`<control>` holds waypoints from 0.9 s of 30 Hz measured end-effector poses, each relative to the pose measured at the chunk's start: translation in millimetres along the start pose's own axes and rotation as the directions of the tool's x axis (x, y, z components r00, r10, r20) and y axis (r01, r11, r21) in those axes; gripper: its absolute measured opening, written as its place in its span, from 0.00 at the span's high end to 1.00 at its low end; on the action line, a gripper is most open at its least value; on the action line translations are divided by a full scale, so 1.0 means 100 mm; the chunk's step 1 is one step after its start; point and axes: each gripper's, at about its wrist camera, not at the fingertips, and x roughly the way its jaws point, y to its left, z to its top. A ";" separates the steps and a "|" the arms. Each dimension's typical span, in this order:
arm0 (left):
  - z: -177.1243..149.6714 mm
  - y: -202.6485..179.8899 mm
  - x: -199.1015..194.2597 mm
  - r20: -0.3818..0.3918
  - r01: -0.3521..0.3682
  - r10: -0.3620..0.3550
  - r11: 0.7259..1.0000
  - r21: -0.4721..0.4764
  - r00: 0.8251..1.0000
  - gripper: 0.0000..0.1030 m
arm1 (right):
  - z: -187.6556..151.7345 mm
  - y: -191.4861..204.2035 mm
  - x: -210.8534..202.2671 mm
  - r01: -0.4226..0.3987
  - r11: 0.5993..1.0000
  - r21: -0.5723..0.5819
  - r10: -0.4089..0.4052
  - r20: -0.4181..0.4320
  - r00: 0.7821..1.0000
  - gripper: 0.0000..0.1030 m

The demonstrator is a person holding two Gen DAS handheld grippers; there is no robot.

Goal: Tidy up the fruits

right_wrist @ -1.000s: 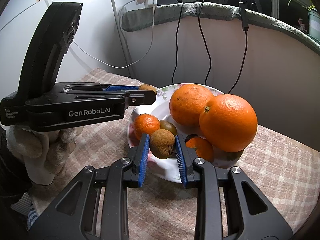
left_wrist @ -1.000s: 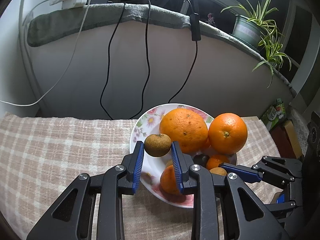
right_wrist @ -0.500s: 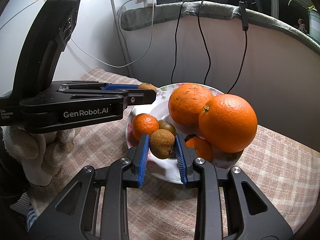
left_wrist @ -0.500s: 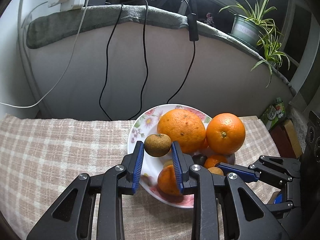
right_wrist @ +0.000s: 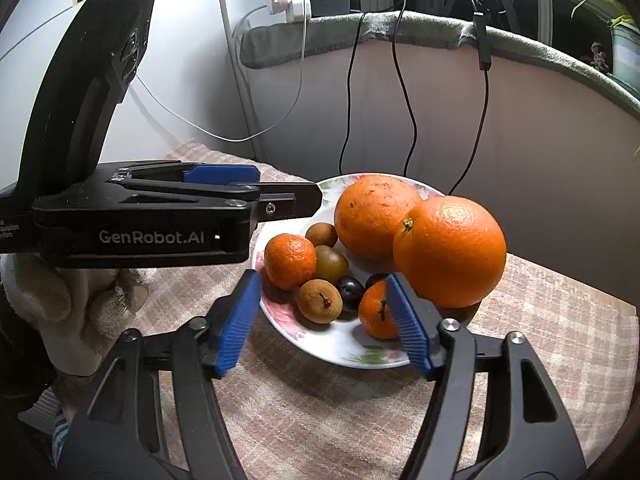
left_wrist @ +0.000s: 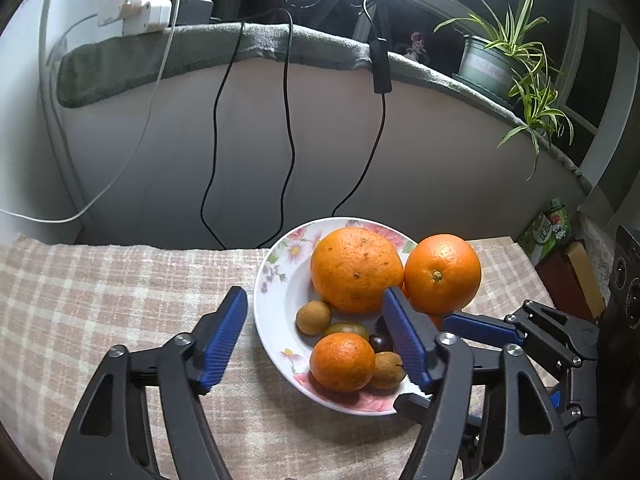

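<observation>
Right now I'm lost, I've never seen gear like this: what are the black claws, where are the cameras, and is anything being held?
These are two hand-held grippers, not a robot arm; a gloved hand holds one. Each carries a camera looking along its own blue-padded fingers. One view comes from the left gripper, the other from the right gripper. On the checked cloth sits a floral plate of fruit: two large oranges, tangerines and small brown fruits. Both pairs of jaws are opening; nothing is held.

Checked beige cloth (left_wrist: 120, 280) covers the table, and on it sits the floral plate (left_wrist: 276, 280); the big orange (right_wrist: 450, 250) seems to rest just beside its rim.
</observation>
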 end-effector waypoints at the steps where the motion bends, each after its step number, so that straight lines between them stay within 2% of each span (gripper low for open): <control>1: 0.01 -0.01 -0.01 0.001 -0.006 0.006 1.000 0.001 1.000 0.28 | 0.00 0.01 -0.01 0.002 1.000 -0.002 -0.002 0.001 1.000 0.34; 6: 0.02 -0.03 -0.07 0.008 -0.021 0.021 1.000 0.001 1.000 0.25 | 0.00 0.03 -0.05 0.012 1.000 -0.010 -0.012 0.004 1.000 0.33; 8: 0.01 -0.04 -0.09 0.020 -0.028 0.028 1.000 0.006 0.999 0.24 | -0.01 0.03 -0.07 0.020 1.000 -0.009 -0.020 0.009 1.000 0.26; 27: -0.05 -0.21 -0.42 0.076 -0.041 0.039 0.999 0.025 0.996 0.24 | -0.06 0.00 -0.31 0.066 0.998 0.025 -0.067 0.044 0.997 0.26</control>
